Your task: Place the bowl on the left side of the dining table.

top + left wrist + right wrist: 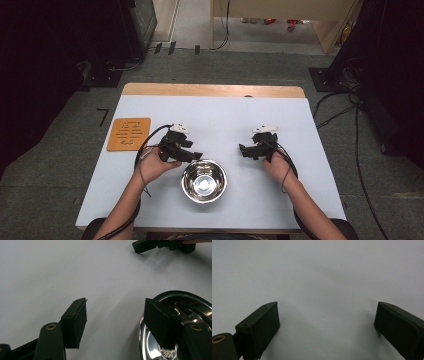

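Glossy metal bowl, matt table

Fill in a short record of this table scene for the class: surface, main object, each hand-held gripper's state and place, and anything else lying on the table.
surface: table with a pale blue-grey top
main object: steel bowl, upright, empty, near the front edge
left hand-held gripper: jaws open, nothing between them, one jaw over the bowl's rim in the left gripper view
right hand-held gripper: jaws open, nothing between them, off to the right of the bowl, apart from it
other item: orange square mat at the left edge of the table
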`<state>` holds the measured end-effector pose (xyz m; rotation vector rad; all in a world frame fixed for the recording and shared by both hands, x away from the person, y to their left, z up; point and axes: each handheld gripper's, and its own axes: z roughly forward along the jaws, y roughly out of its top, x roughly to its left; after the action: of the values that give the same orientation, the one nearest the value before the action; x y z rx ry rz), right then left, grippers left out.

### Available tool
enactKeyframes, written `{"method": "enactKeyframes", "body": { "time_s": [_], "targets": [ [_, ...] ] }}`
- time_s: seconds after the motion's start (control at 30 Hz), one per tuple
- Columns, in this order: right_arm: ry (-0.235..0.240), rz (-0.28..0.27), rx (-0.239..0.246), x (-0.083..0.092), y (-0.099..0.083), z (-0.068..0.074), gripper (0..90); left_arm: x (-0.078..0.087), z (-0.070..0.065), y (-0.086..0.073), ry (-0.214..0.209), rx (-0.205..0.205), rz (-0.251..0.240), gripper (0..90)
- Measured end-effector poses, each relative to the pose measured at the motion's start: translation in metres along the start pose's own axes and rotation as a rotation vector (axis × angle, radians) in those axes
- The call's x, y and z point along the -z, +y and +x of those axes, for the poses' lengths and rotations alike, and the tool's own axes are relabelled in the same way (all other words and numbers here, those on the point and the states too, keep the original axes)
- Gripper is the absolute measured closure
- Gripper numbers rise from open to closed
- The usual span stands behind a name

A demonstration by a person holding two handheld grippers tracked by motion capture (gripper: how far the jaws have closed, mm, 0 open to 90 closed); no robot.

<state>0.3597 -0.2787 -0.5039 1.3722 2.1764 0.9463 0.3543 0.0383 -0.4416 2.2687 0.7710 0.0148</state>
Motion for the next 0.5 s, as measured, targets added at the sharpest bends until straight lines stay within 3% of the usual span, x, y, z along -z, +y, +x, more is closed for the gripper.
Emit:
{"method": "enactKeyframes", "body": {
  "time_s": [0.5],
  "targets": [
    [0.000, 0.000, 0.002, 0.0000, 0.0000, -0.0001, 5.7, -0.0065, -0.0092, 0.0012, -0.044, -0.035, 0.007, 37.5]
  ]
}}
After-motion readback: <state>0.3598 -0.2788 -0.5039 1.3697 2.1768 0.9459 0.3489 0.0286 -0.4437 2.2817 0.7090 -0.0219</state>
